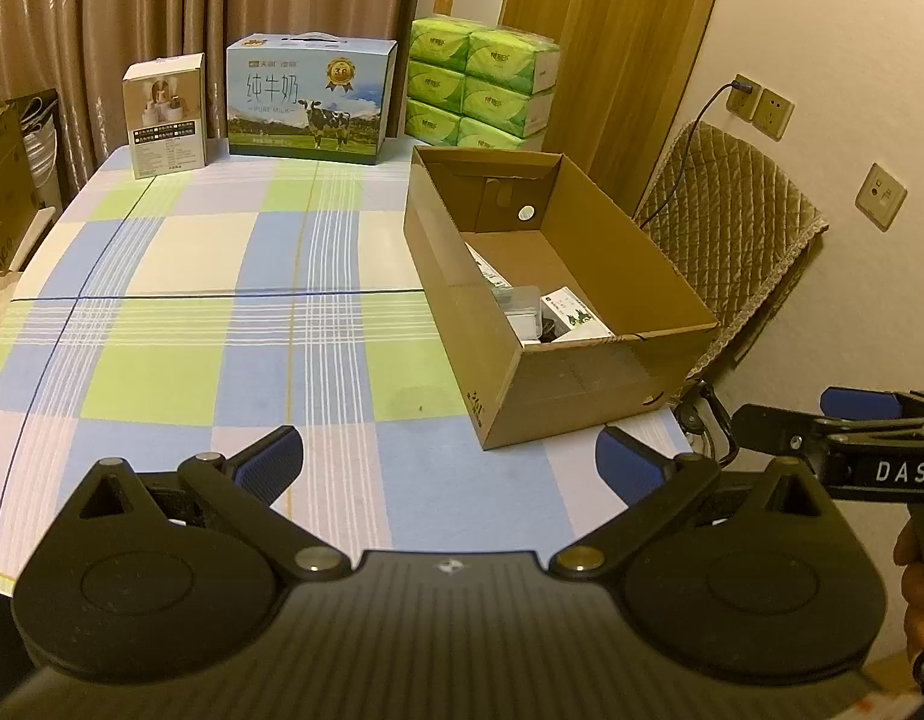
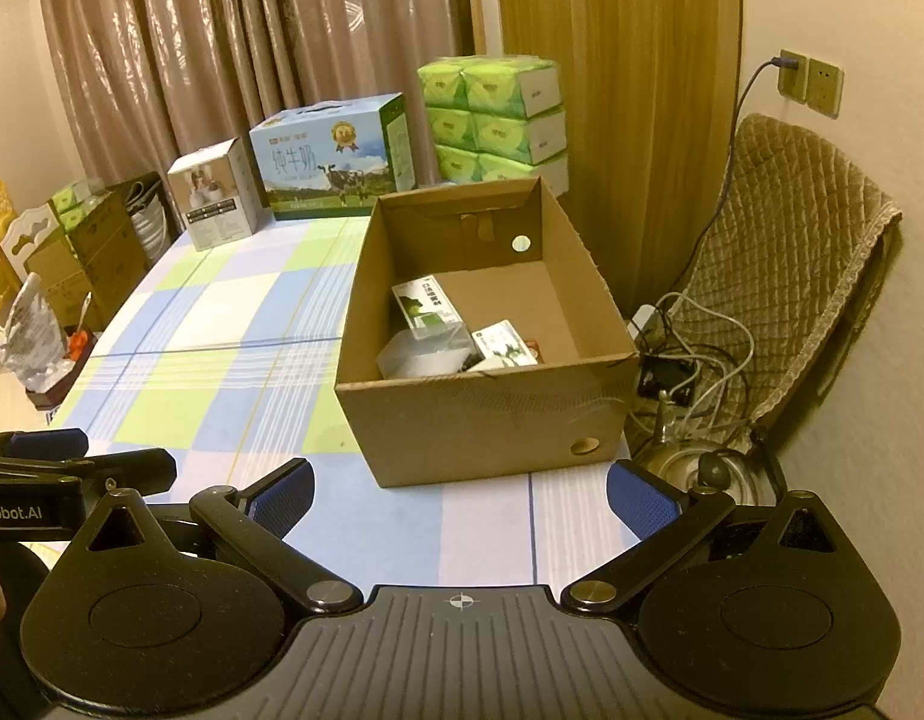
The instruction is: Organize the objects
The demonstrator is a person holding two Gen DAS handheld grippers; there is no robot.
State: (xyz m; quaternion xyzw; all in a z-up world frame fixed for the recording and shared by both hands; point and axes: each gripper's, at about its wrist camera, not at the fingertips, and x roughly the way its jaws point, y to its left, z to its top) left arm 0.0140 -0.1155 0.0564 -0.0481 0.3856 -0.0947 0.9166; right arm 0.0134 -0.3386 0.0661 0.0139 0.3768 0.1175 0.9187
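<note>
An open cardboard box (image 1: 588, 384) (image 2: 480, 414) stands at the right side of the checked tablecloth (image 1: 222, 312) (image 2: 222, 348). Inside it lie small white-and-green packets (image 2: 429, 303) (image 1: 573, 312) and a clear plastic item (image 2: 417, 351). My left gripper (image 1: 450, 468) is open and empty, low over the table's near edge, left of the box. My right gripper (image 2: 459, 498) is open and empty, just in front of the box's near wall. Each gripper shows at the edge of the other's view, the right gripper (image 1: 852, 420) and the left gripper (image 2: 48, 450).
At the table's far edge stand a small white carton (image 1: 165, 117) (image 2: 219, 201), a blue milk carton (image 1: 309, 99) (image 2: 336, 159) and stacked green tissue packs (image 1: 480, 87) (image 2: 495, 117). A quilted chair (image 1: 732, 222) (image 2: 792, 276) with cables (image 2: 696, 354) stands right of the table.
</note>
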